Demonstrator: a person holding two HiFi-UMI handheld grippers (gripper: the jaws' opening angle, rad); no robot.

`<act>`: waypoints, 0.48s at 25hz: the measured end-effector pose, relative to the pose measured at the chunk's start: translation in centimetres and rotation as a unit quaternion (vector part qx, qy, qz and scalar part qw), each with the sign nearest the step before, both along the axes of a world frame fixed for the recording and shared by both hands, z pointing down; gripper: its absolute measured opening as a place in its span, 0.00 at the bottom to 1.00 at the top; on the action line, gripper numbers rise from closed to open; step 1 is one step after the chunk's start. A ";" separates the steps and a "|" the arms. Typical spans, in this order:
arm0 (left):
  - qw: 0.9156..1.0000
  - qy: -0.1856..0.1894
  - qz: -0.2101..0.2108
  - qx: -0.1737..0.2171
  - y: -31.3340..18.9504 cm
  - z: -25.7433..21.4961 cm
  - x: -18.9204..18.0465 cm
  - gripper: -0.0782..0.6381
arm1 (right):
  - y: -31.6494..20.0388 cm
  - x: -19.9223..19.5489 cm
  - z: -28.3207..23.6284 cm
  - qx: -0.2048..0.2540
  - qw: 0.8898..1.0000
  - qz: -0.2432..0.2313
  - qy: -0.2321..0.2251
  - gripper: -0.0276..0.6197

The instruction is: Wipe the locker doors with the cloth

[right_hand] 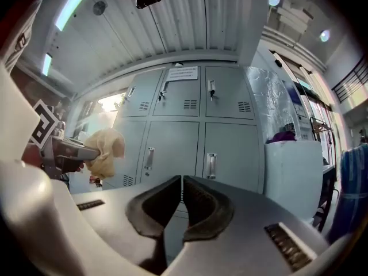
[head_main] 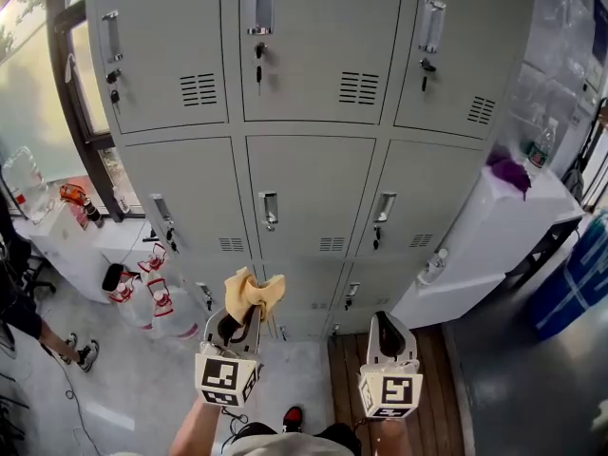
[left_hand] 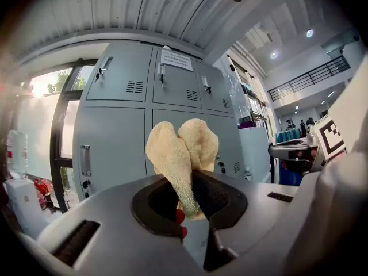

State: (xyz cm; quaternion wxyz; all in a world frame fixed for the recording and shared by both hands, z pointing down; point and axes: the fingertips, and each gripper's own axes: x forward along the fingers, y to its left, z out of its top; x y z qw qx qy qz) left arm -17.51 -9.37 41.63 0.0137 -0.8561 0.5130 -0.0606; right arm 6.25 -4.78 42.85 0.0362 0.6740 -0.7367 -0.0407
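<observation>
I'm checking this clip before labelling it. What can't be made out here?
- Notice on the top middle locker door: print too small in both gripper views; cut by the top edge in the head view.
- Bottom locker doors: head view, partly hidden behind the cloth and left tool.
- Cloth's lower end: left gripper view, buried between the tool's jaws.

Your floor (head_main: 114, 388) is pale grey concrete on the left, with a strip of wooden planks (head_main: 347, 388) at your feet. The lockers (head_main: 304, 188) stand along its far edge. At their left foot lie clear jugs (head_main: 157, 304) with red labels, beside a low white table (head_main: 71, 245). On the right stands a white cabinet (head_main: 475, 240) with a purple bundle (head_main: 510, 172) on top, and a blue container (head_main: 579, 274) near it.
</observation>
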 end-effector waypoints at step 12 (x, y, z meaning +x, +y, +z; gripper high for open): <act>1.000 0.002 -0.012 0.004 -7.8 -0.7 1.7 0.21 | -8.9 1.6 -0.6 0.003 1.000 -0.018 0.006 0.08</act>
